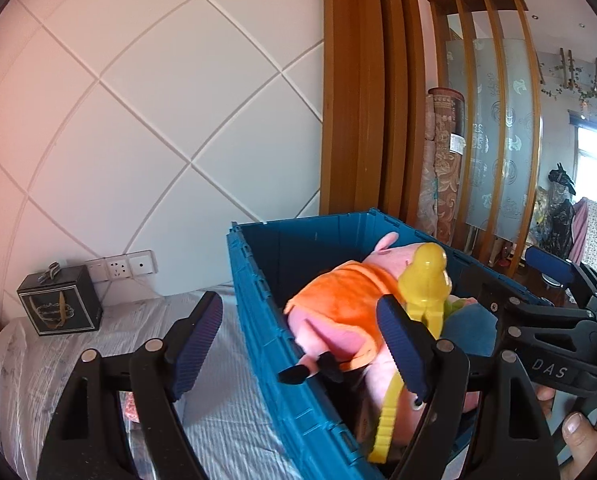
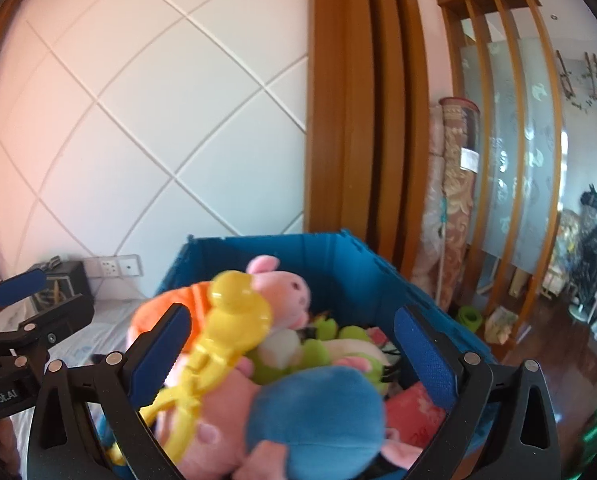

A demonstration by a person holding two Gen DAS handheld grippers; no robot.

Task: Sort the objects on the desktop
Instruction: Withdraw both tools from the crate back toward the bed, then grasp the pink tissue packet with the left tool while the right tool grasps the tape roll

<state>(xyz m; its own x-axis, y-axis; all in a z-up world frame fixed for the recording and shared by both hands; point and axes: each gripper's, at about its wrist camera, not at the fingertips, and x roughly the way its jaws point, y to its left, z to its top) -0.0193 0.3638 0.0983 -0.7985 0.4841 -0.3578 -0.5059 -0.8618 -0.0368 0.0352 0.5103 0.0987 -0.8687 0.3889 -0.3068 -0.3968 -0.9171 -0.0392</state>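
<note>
Two claws, both spread wide and holding nothing. My left claw straddles the near wall of the blue crate, with one finger out over the striped sheet and the other inside over the toys. My right claw hangs released over the crate's middle, with the plush heap between its fingers.

The thing to watch is the yellow toy. It's in the crate, lying on top of the pig in the orange dress. Its round head points away from me toward the far wall, and its long body runs back toward both cameras. From the left claw it sits right by the inner finger — touching or just behind, I can't tell. From the right wrist the yellow toy is blurred, slanting down to that claw's left finger, so it lies between my two hands and close to both.

I'd call this piece sorted or nearly so. If it needs settling, the left claw looks a shade nearer, and a grip should go across the body, not along it.

A black box waits on the sheet by the wall — maybe next.
</note>
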